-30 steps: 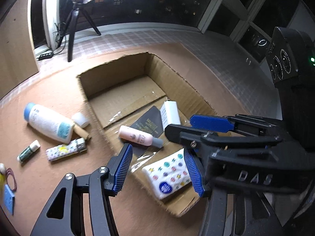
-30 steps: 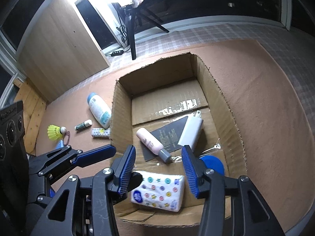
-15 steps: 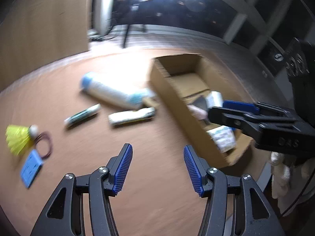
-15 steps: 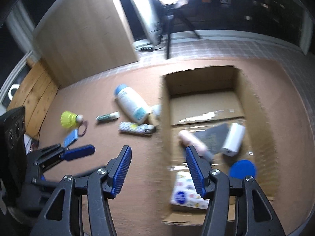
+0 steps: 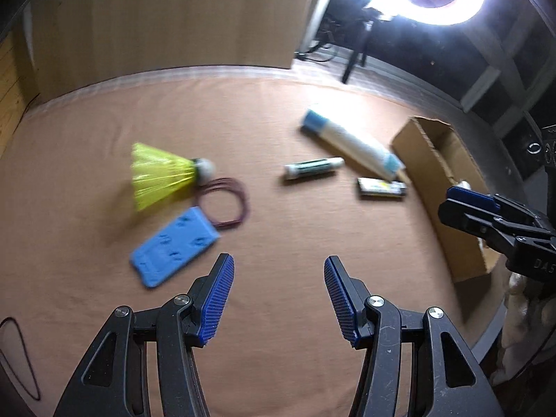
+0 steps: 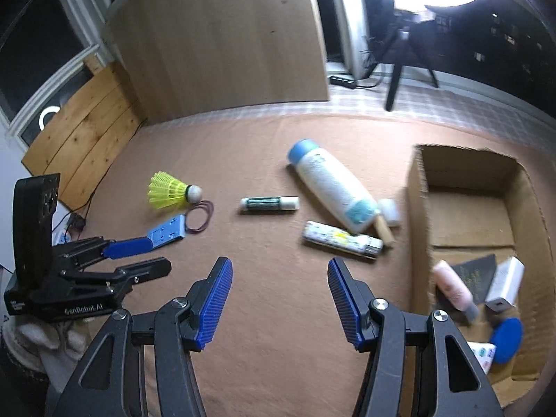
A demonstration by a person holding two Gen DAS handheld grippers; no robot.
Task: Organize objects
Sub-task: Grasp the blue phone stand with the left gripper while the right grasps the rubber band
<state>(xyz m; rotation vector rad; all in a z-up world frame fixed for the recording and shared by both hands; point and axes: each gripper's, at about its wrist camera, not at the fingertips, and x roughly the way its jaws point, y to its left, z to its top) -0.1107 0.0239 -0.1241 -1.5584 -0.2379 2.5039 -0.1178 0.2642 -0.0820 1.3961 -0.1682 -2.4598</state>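
The cardboard box [image 6: 479, 243] sits at 3 o'clock on the brown table [image 6: 278, 312], already holding a pink bottle [image 6: 451, 286], a white charger [image 6: 504, 285] and a blue disc [image 6: 505, 340]. Left of it lies the big white bottle [image 6: 333, 187]: probably the heaviest piece, smooth and apt to roll, best gripped across its middle. Below it the patterned tube [image 6: 342, 241] and, at 12 o'clock, the slim green tube [image 6: 269, 204] look light and stiff. At 10 o'clock the blue card [image 5: 173, 252], yellow shuttlecock [image 5: 163, 173] and thin red band [image 5: 222, 203] crowd together; the shuttlecock skirt crushes easily. The left gripper [image 5: 278, 295] and right gripper [image 6: 279, 300], whose fingers have just been opening, both stand half-wide, empty
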